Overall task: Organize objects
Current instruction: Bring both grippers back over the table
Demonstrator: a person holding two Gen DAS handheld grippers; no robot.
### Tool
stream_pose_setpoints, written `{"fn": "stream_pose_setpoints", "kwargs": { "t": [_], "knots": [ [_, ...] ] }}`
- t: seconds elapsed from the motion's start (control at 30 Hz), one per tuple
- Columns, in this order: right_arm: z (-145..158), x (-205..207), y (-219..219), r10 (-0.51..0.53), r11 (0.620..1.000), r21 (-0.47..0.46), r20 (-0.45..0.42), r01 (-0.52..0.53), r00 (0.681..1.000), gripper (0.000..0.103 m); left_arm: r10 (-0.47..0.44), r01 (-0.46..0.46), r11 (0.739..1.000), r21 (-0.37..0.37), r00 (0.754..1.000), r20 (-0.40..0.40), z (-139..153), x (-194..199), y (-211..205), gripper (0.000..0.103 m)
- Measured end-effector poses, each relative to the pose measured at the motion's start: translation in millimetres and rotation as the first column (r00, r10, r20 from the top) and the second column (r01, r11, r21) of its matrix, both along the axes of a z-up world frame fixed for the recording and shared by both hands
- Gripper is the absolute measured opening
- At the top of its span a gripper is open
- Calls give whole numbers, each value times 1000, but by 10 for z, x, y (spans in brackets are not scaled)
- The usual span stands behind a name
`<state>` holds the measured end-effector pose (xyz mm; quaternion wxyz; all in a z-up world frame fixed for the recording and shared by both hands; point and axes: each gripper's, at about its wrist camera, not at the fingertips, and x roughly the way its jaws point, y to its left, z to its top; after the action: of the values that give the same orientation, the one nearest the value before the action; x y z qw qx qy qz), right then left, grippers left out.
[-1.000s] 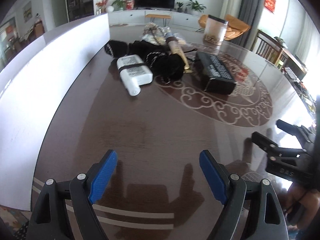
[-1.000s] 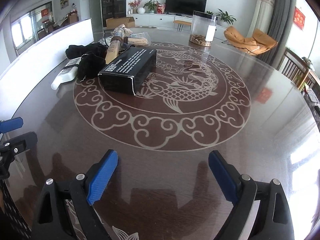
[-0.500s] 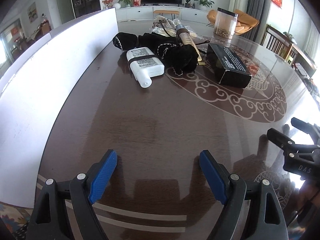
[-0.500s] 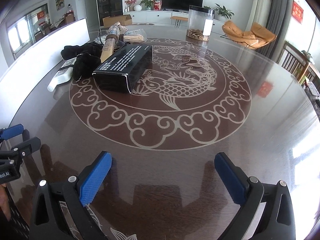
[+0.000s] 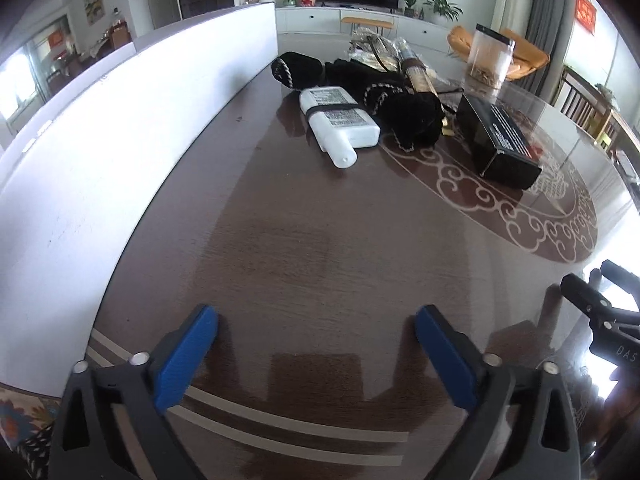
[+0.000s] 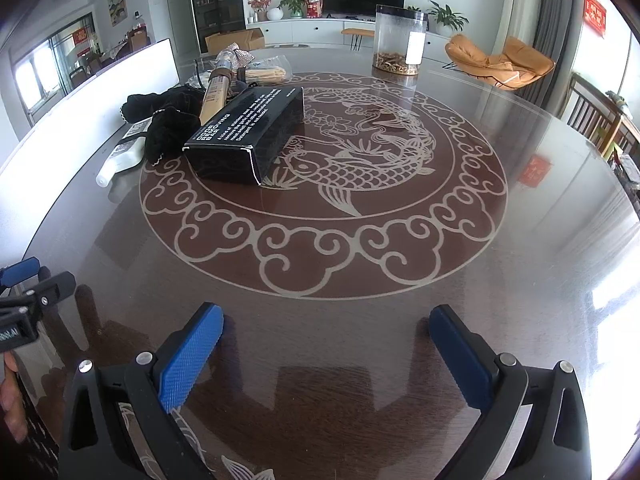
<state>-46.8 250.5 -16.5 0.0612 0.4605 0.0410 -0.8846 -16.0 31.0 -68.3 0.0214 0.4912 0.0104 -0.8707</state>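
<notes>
while both claws hang tilted down over the dark, glossy round surface [image 6: 520, 240] with its pale fish-and-cloud inlay, neither holds anything. the left claw [image 5: 316, 340] has just been opening and now stands released, its blue pads spread wide with only bare wood between them; the right claw [image 6: 326, 340] is likewise spread wide and empty, having just finished opening.

ahead of the left claw, well apart from it, lies a flat white plastic bottle [image 5: 340, 124] with a dark band around it, its cap pointing back toward the claw. just beyond and to the right of the bottle sits a heap of black knitted cloth [image 5: 404, 116], touching it. farther right lies a long black cardboard box [image 6: 248, 136] with white lettering, ahead and to the left of the right claw, resting on the inlay's rim. behind the box a tan cylindrical tube [image 6: 216, 96] leans over the cloth. a clear plastic canister [image 6: 398, 40] stands upright far ahead of the right claw. a white panel [image 5: 120, 152] runs along the left claw's left side.
</notes>
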Motion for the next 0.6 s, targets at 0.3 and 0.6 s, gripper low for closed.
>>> {"fn": "stream_pose_setpoints", "kwargs": {
  "t": [0.3, 0.6],
  "knots": [
    [1, -1, 1, 0, 1000, 0, 0, 0, 1000, 103, 2, -2, 1000, 1, 1000, -1, 1, -6, -10, 103],
    [3, -1, 1, 1, 1000, 0, 0, -1, 1000, 103, 2, -2, 1000, 1, 1000, -1, -6, -7, -7, 103]
  ]
}}
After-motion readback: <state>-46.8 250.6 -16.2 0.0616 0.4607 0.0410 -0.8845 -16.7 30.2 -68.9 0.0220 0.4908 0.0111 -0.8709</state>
